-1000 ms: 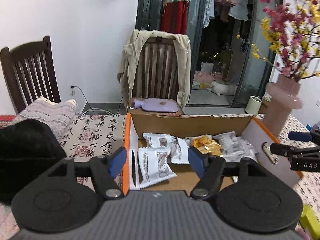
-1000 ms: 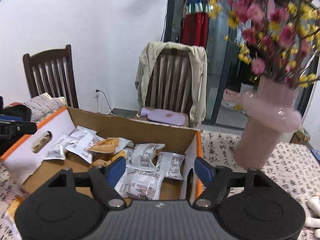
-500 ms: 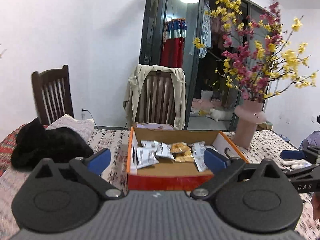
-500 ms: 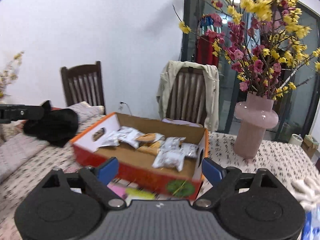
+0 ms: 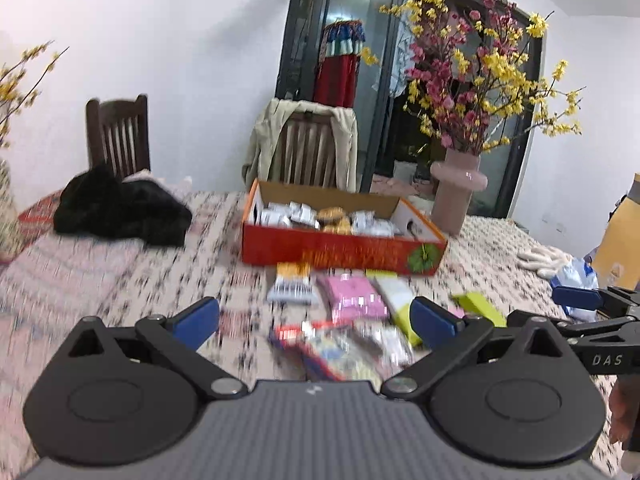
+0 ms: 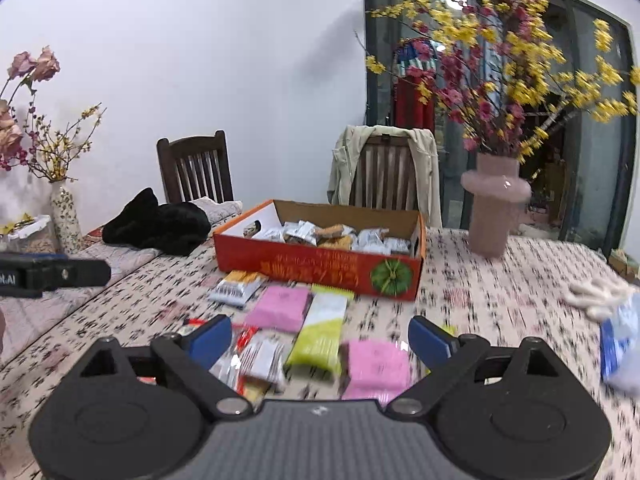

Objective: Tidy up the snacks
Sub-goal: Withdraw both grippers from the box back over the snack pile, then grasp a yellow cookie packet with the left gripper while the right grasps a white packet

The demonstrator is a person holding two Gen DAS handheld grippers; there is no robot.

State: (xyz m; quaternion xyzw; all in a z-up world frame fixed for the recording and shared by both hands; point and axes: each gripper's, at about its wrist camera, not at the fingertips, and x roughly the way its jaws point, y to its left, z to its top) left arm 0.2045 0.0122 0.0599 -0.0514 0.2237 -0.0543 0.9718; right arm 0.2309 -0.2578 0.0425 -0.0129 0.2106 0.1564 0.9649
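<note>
Blur: the near packets [image 5: 340, 344] and the cloth print are smeared in both views; no label can be read.
Cut off: the right gripper's far tip shows at the right edge of the left view; a sliver of a hand [image 5: 624, 412] sits at that edge below it.
Box: the red box [image 6: 320, 268] stands on the far middle of the table [image 6: 480, 292], open-topped, holding white and orange snack packs [image 6: 340, 236].
Loose snacks: a striped pack [image 6: 236, 286], pink packs [image 6: 282, 308] and a green pack [image 6: 320, 332] lie on the cloth just near of the box, outside it.
Vase: a pink vase [image 6: 494, 208] with flowers stands right of the box, apart from it.
Left gripper [image 5: 316, 320]: tilted slightly down over the near packets, jaws wide, nothing between them; they have just been opening.
Right gripper [image 6: 320, 340]: same tilt, jaws wide and empty, just been opening too.
</note>
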